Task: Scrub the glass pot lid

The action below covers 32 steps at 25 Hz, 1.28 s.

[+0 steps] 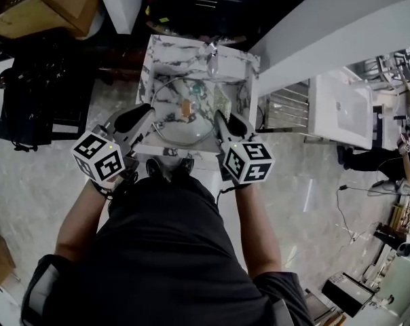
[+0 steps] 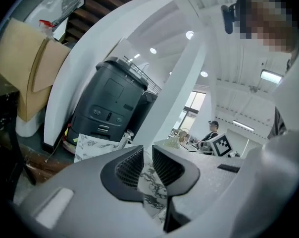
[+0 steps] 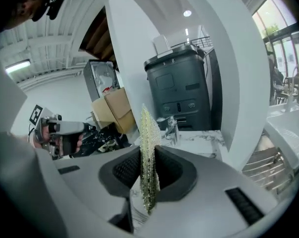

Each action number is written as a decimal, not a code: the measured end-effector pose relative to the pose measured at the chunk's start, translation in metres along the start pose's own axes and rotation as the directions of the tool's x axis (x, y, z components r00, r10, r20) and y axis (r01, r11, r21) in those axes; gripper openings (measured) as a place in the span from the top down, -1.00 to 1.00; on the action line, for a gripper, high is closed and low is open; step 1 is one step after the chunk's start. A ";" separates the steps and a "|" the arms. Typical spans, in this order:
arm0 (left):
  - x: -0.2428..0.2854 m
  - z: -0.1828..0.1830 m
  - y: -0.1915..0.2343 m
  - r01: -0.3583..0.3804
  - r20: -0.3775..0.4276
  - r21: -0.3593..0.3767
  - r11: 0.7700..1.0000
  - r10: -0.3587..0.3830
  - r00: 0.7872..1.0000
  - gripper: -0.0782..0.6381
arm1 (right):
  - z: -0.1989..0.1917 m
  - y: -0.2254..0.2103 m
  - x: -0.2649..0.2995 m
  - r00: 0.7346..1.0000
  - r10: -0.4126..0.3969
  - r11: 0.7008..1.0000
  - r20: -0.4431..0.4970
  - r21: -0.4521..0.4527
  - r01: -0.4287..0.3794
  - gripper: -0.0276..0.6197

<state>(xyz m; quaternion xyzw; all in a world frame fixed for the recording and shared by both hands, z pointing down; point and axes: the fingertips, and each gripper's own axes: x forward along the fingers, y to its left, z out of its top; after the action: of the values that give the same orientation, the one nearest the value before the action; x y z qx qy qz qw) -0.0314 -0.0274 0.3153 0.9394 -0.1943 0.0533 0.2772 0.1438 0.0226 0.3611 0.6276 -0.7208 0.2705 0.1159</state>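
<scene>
1 glass lid (image 1: 183,117) | 1 scrubber (image 3: 147,128) | left tongs (image 2: 147,156) spread | right tongs (image 3: 148,158) pinching scrubber

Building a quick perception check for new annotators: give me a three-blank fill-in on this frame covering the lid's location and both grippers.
1. The round glass pot lid lies in the white marble-patterned ____.
2. The yellow-green mesh scrubber is clamped in the jaws of the ____ gripper.
3. The left gripper has its jaws slightly apart with ____ between them.
Missing words: sink; right; nothing.
</scene>
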 end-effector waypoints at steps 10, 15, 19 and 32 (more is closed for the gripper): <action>-0.020 -0.006 -0.015 0.059 -0.015 0.115 0.992 -0.058 0.998 0.62 | 0.037 0.034 -0.049 0.978 -0.061 0.997 0.199 -0.024 0.067 0.72; -0.022 -0.006 -0.023 0.058 -0.005 0.140 0.988 -0.058 0.998 0.62 | 0.050 0.048 -0.065 0.957 -0.047 0.998 0.287 -0.037 0.060 0.72; -0.023 0.002 -0.038 0.021 0.012 0.175 0.984 -0.023 1.000 0.62 | 0.060 0.049 -0.076 0.936 -0.015 0.997 0.351 -0.069 0.042 0.72; 0.004 0.026 -0.101 -0.021 0.059 0.246 0.969 0.007 0.998 0.62 | 0.072 0.035 -0.104 0.922 0.100 0.989 0.374 -0.143 -0.049 0.72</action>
<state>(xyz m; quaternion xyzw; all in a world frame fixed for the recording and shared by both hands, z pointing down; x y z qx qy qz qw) 0.0123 0.0352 0.2440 0.9664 -0.2007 0.0517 0.1520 0.1420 0.0740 0.2404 0.6313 -0.7690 0.1003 0.0044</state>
